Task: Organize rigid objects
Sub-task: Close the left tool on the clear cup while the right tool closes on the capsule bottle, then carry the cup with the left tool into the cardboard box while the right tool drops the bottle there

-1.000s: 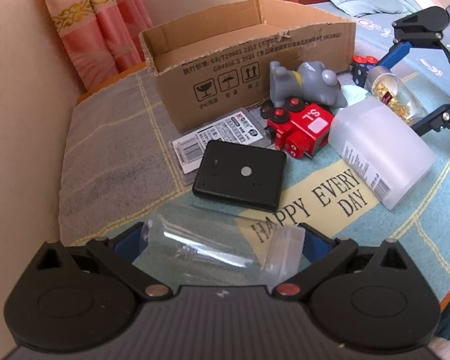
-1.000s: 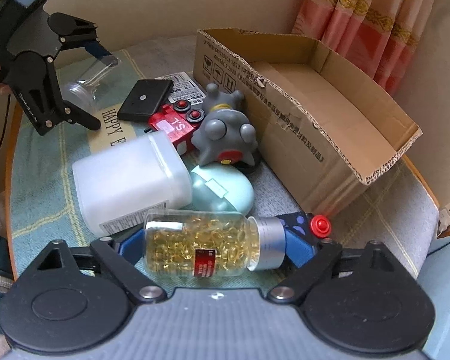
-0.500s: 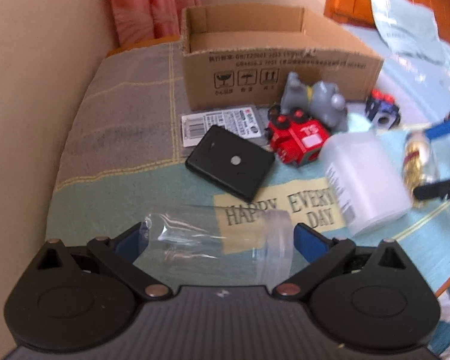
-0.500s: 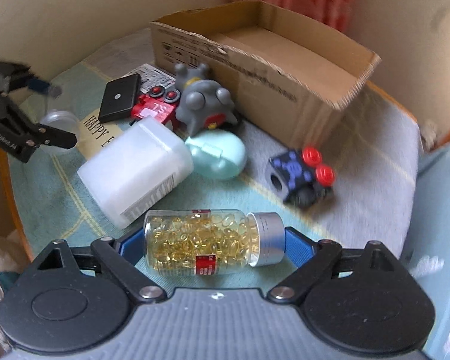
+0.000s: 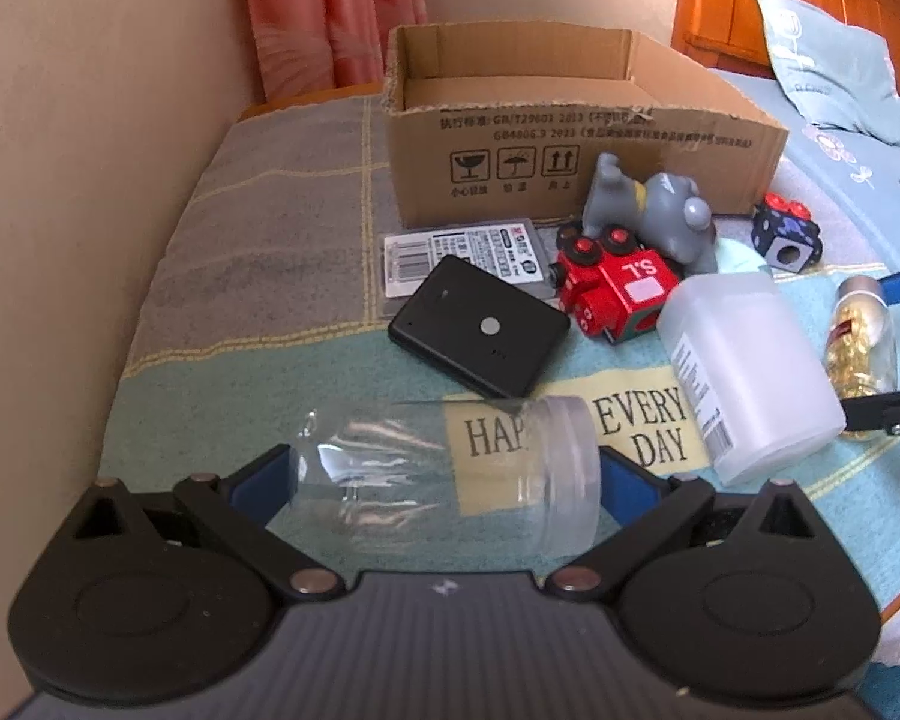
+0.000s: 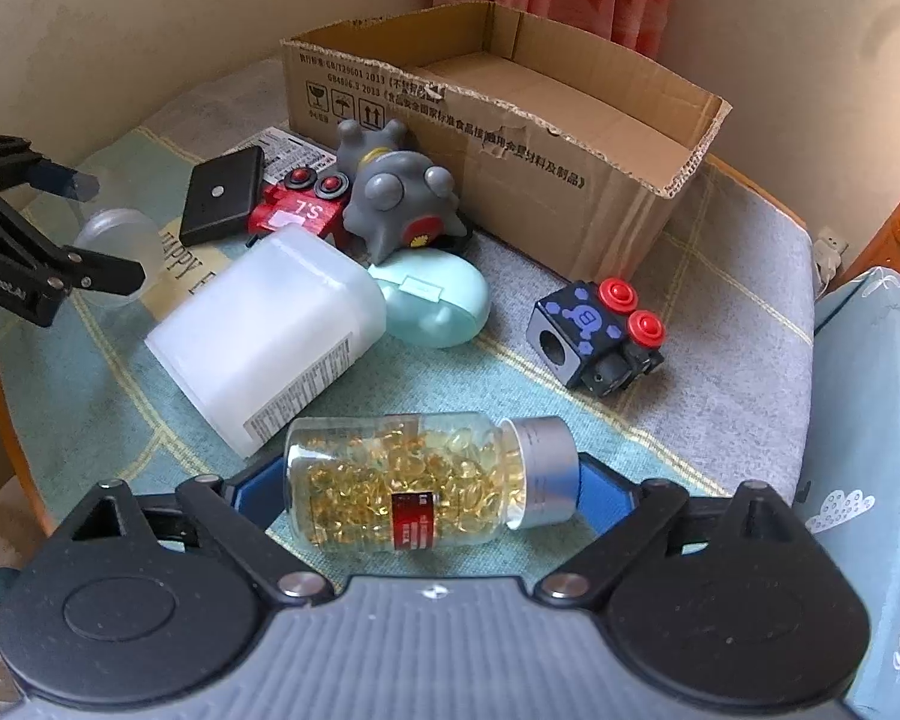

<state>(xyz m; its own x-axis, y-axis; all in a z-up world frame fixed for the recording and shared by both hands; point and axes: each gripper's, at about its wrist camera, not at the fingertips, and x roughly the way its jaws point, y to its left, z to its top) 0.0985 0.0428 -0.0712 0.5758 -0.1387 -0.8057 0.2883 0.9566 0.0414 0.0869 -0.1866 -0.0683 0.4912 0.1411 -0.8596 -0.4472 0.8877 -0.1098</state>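
My left gripper [image 5: 444,480] is shut on a clear empty jar [image 5: 450,474] with a frosted lid, held sideways above the cloth; the jar also shows in the right wrist view [image 6: 114,228]. My right gripper [image 6: 432,492] is shut on a bottle of golden capsules [image 6: 414,492] with a silver cap, held sideways; the bottle also shows in the left wrist view [image 5: 861,342]. An open cardboard box [image 5: 570,144] stands at the back, also in the right wrist view [image 6: 510,120].
On the cloth lie a black case [image 5: 480,336], a red toy train [image 5: 618,294], a grey toy figure [image 5: 654,216], a white plastic jar [image 5: 744,366], a dark cube with red buttons [image 6: 594,330], a mint case [image 6: 432,300] and a label card [image 5: 462,252]. A wall is at left, a bed at right.
Both grippers have pulled back and lifted with their bottles. The view of the box has turned more head-on, and the dark cube has come into view clear of the right gripper.
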